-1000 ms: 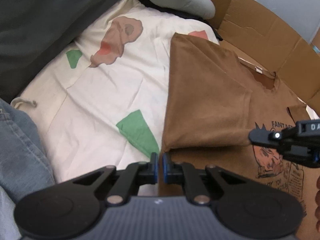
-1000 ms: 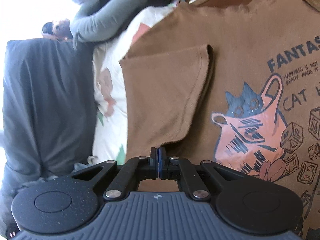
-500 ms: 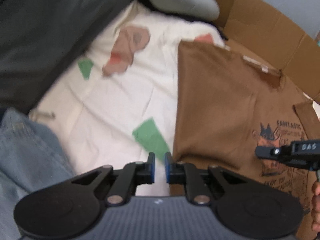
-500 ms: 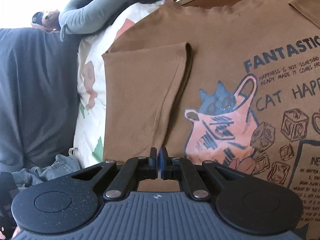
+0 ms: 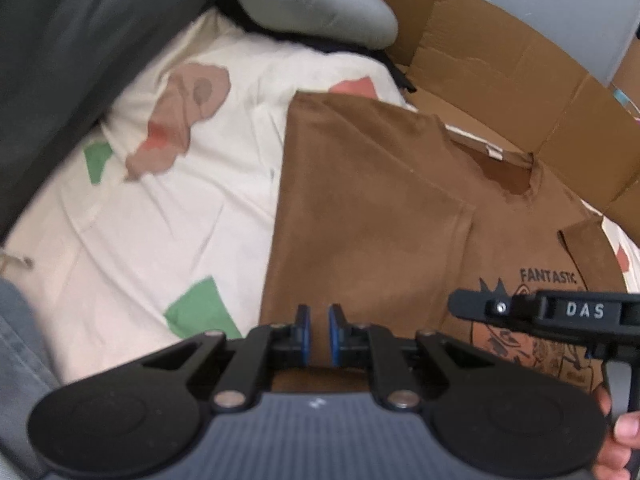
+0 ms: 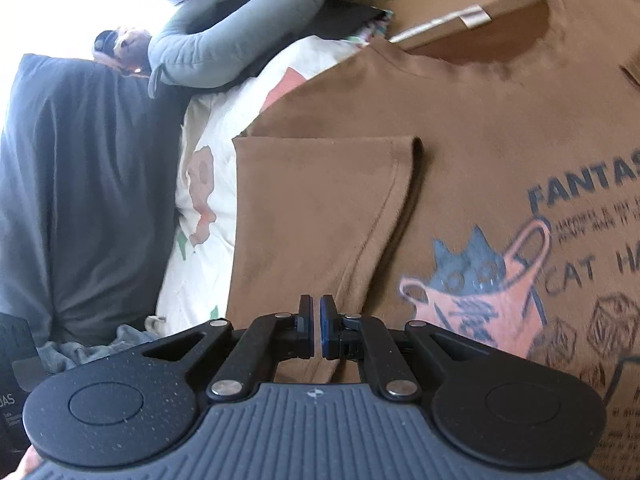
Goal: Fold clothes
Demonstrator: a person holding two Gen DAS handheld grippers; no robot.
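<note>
A brown T-shirt (image 5: 380, 220) with a cat print (image 6: 476, 280) lies flat, front up, on a cream patterned sheet (image 5: 200, 208). Its left sleeve (image 6: 320, 208) is folded inward over the chest. My left gripper (image 5: 319, 320) hovers over the shirt's left side near the folded edge. It is almost shut, with a narrow slit between the pads and nothing in it. The right gripper (image 6: 316, 320) is shut and empty, low over the folded sleeve's lower end. In the left wrist view the right gripper (image 5: 456, 304) reaches in from the right, above the print.
Flattened cardboard (image 5: 500, 72) lies beyond the shirt's collar. A grey-green padded roll (image 5: 304, 4) and dark grey fabric (image 5: 80, 40) border the sheet at the back and left. Blue jeans (image 5: 16, 340) sit at the near left. Fingers (image 5: 624, 432) hold the right gripper's handle.
My left gripper shifted right, from the sheet's edge to over the shirt, and its pads parted slightly. The right gripper rolled a little, so its view of the shirt tilted.
</note>
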